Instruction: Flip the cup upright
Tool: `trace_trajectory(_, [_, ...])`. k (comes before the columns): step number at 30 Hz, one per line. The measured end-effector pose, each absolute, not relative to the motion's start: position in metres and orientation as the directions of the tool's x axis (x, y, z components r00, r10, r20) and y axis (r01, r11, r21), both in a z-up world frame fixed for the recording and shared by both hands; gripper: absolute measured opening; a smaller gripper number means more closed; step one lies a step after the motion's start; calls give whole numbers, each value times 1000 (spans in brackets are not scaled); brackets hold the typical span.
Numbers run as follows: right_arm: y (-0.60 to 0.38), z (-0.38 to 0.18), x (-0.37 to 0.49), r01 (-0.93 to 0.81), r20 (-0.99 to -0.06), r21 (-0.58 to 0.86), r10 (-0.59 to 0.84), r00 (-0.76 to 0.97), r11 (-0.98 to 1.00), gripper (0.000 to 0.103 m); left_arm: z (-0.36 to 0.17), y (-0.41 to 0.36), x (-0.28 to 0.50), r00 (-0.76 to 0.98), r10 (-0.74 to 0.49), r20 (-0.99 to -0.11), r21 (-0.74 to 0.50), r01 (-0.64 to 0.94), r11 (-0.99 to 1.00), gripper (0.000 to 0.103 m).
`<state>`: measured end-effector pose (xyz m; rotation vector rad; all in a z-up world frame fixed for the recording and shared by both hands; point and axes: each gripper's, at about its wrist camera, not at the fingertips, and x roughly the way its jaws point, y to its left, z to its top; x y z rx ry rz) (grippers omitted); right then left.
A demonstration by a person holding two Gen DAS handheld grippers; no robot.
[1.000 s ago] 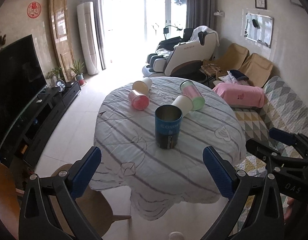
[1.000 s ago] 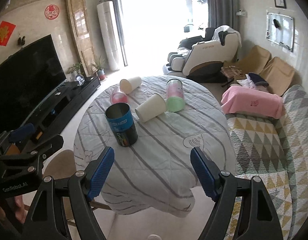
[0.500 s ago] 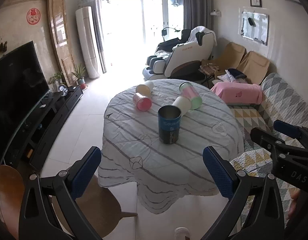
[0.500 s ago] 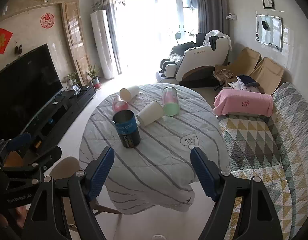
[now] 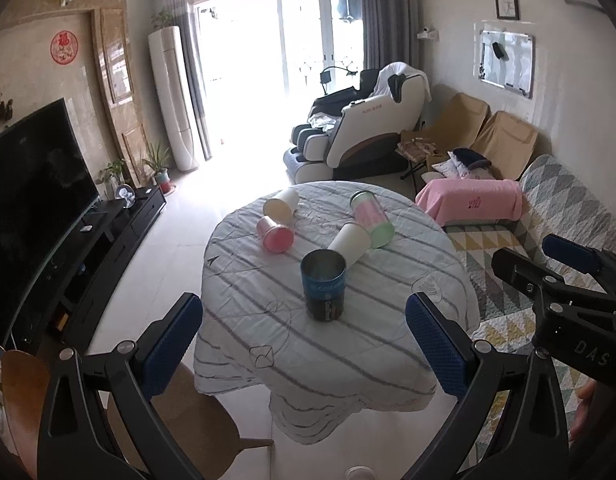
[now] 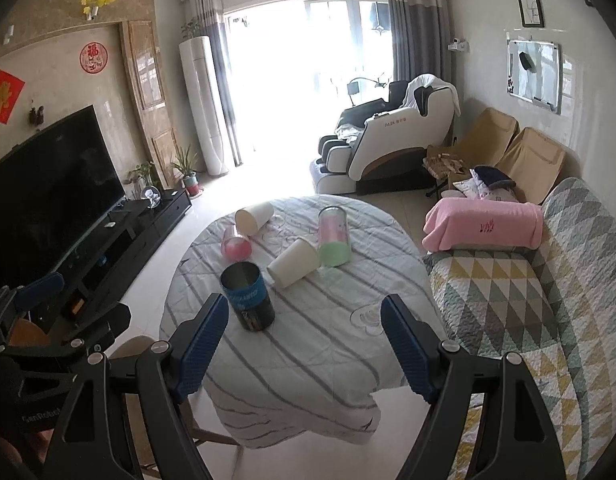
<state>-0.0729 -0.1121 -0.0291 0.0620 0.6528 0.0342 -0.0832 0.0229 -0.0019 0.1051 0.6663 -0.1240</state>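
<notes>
A bright living room opens behind a round table [image 5: 268, 320] draped in a white cloth with grey stripes. A massage chair [image 5: 363, 128] stands beyond the table by the glass doors, a television [image 5: 32, 184] fills the wall on one side, and a sofa with a patchwork cover [image 6: 547, 280] runs along the other, a pink blanket [image 6: 483, 224] folded on it.

The landmark on the table is the dark blue can [image 5: 323, 285], standing upright with its open mouth up, roughly at the table's middle. Just behind it lies a white paper cup [image 5: 349, 241] on its side, mouth toward the can. Touching that cup on the far side is a clear tumbler [image 5: 371, 218] with pink and green inside, also lying down. Farther behind the can, toward the television side, a pink cup [image 5: 275, 235] rests on its side, and just past it a cream cup [image 5: 282, 206] lies tipped over as well.

The left gripper [image 5: 304, 344] hangs short of the table's near edge, its blue-padded jaws spread wide and empty, the can seen between them. The right gripper [image 6: 304, 336] is likewise held back from the table, jaws wide apart, gripping nothing; the can sits just beyond its left pad [image 6: 204, 336].
</notes>
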Motion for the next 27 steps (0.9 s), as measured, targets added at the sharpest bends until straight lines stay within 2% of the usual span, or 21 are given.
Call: trace_trajectory(27, [-135, -40, -45, -48, -637, 92, 96, 765, 995, 80, -7, -4, -59, 775, -47, -631, 63, 111, 992, 103])
